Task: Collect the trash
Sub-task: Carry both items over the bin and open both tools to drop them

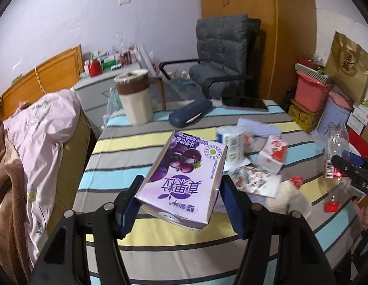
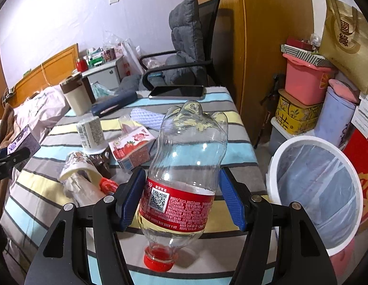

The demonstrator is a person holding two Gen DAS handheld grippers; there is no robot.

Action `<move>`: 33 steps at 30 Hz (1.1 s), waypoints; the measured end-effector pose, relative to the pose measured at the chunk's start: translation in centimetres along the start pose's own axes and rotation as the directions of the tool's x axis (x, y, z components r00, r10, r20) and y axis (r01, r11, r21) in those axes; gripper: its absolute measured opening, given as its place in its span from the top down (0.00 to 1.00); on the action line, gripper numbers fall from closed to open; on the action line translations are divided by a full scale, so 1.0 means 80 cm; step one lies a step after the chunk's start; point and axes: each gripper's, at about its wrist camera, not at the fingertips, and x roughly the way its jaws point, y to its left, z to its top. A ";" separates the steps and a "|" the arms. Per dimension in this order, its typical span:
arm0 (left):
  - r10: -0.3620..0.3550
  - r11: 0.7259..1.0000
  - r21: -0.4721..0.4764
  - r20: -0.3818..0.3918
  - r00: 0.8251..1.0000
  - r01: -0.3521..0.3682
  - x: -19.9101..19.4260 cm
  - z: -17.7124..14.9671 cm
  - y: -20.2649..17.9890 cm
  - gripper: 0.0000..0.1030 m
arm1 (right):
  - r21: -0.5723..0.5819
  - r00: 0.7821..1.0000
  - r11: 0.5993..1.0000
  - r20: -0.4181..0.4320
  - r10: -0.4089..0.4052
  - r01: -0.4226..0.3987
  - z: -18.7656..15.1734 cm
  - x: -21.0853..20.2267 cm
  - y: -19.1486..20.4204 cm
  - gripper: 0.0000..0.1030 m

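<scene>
My left gripper (image 1: pixel 181 180) is shut on a purple milk carton (image 1: pixel 184 166), held tilted above the striped tablecloth (image 1: pixel 108 166). My right gripper (image 2: pixel 181 173) is shut on a clear plastic bottle (image 2: pixel 188 147) at its red label, with the red cap (image 2: pixel 157 263) pointing towards the camera. On the cloth lie a strawberry carton (image 2: pixel 131 147), a white paper cup (image 2: pixel 91 133) and crumpled wrappers (image 2: pixel 77 166). A white bin (image 2: pixel 302 140) with a plastic liner stands to the right of the table, close to the bottle.
At the far end of the table are a beige jug (image 1: pixel 134 97), a navy case (image 1: pixel 191 114) and a dark tablet (image 1: pixel 245 103). Behind it stands a grey chair (image 1: pixel 222 54). A bed (image 1: pixel 41 130) flanks the left, and stacked boxes (image 2: pixel 302 87) the right.
</scene>
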 end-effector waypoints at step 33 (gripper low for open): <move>-0.403 0.907 0.122 -0.017 0.915 0.402 0.004 0.048 -0.301 0.35 | 0.142 0.988 0.980 0.048 -0.145 0.137 -0.006 -0.067 -0.164 0.37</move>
